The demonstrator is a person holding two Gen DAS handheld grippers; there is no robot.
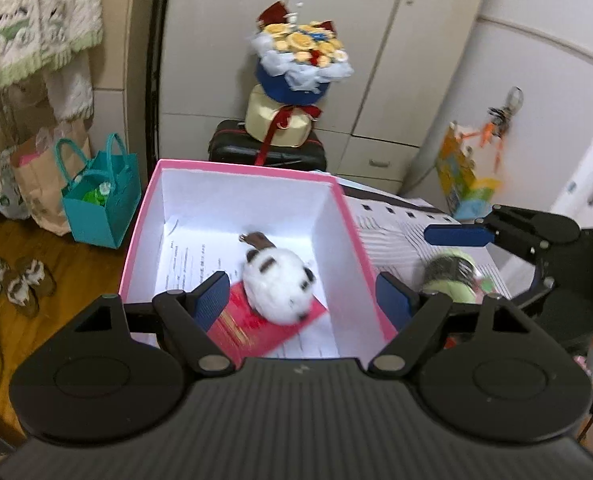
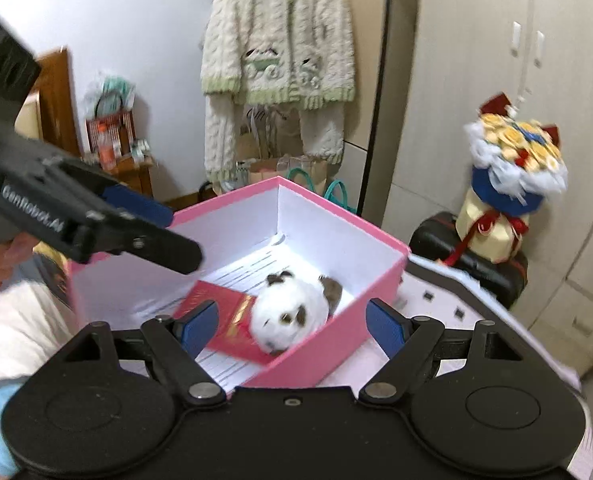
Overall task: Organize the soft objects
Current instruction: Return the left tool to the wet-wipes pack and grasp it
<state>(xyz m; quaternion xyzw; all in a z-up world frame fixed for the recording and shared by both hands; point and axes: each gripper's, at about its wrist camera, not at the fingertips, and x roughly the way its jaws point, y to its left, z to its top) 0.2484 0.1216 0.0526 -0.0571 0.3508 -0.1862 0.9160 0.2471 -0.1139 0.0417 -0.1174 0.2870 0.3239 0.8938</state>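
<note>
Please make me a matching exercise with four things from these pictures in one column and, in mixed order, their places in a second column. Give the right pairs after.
Things:
1. white plush toy
2. green plush toy
3. flower bouquet
4. teal bag

Places:
A. on the floor, left of the pink box
B. inside the pink box, on a red envelope
C. on the black suitcase
D. outside the box, on the table to its right

Pairs: 1-B, 2-D, 3-C, 4-A
</note>
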